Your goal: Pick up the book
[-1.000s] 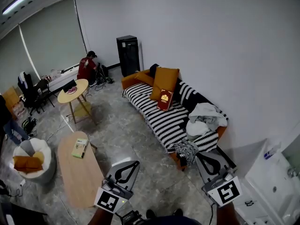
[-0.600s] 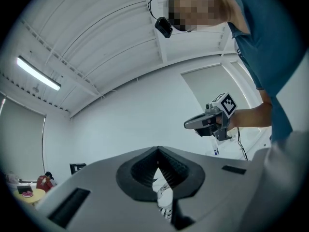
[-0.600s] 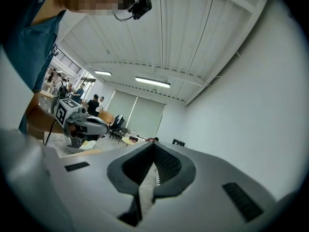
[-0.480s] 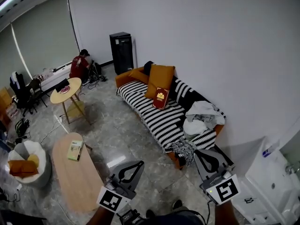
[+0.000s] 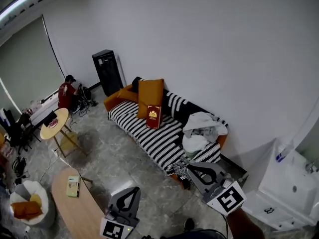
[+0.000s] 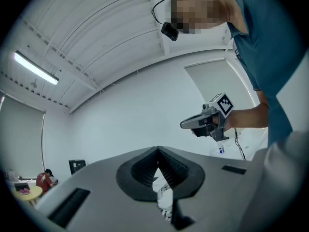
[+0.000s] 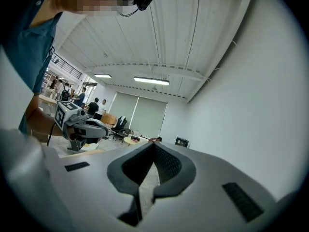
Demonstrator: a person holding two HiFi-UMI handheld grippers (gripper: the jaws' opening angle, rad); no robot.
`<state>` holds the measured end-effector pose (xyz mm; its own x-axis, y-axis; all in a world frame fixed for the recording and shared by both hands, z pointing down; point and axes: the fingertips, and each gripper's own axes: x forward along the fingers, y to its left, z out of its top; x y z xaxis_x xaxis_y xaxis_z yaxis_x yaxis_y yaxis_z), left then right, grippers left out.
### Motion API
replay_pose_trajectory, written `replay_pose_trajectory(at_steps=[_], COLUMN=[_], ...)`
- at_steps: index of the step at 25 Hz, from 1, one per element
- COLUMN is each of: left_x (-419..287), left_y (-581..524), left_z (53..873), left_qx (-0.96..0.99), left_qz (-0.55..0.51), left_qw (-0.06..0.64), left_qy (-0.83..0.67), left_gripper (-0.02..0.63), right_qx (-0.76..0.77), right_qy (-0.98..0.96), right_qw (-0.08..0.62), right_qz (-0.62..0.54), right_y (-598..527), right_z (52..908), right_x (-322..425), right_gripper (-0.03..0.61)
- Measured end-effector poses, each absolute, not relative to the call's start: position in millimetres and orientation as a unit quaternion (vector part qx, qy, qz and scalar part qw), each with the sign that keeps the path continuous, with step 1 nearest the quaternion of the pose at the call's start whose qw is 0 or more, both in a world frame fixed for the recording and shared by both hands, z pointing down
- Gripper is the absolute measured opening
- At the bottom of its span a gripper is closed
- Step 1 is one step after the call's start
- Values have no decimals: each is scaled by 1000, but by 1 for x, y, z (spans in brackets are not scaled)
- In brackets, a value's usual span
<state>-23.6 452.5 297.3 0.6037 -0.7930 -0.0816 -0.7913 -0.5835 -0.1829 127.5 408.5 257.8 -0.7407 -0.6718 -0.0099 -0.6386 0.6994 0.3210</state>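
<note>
The book (image 5: 153,117), red with a gold mark, stands just above the middle of the head view. It leans on an orange cushion (image 5: 149,94) on the striped sofa (image 5: 144,133). A white heap of cloth (image 5: 198,133) lies further right on the same sofa. Both grippers sit near the bottom edge, well apart from the book: the left gripper (image 5: 134,189) left of centre, the right gripper (image 5: 191,167) to the right. Each has its jaws closed tip to tip, with nothing held between them. A long wooden table (image 5: 82,210) fills the lower left corner.
</note>
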Motion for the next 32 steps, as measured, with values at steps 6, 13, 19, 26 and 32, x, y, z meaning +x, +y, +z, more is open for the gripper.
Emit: replay_pose_trajectory(at_steps=[6,13,19,26,32], left_x=[7,4,-21,-56,-61], left_y=[409,370,328,265,212], left_z=[305,304,308,309,319], left_qx=[-884,-878,-885,-883,-886], left_qz=[-23,-38,-48,-86,-81], left_qw=[112,106,110,187,207], left_qy=[453,466,451,422,408], left_gripper=[5,5,5,5,5], right_qx=[347,339,353,375,393], right_qy=[-927,-932,-928,-906,-898], right_qw=[43,46,46,45,35], right_qz=[-138,-117,-113,-189,-195], right_y=[366,319,281,239,194], right_z=[259,269,270,263,277], right_x=[158,154,131,88,56], right_gripper=[12,12,12,13,13])
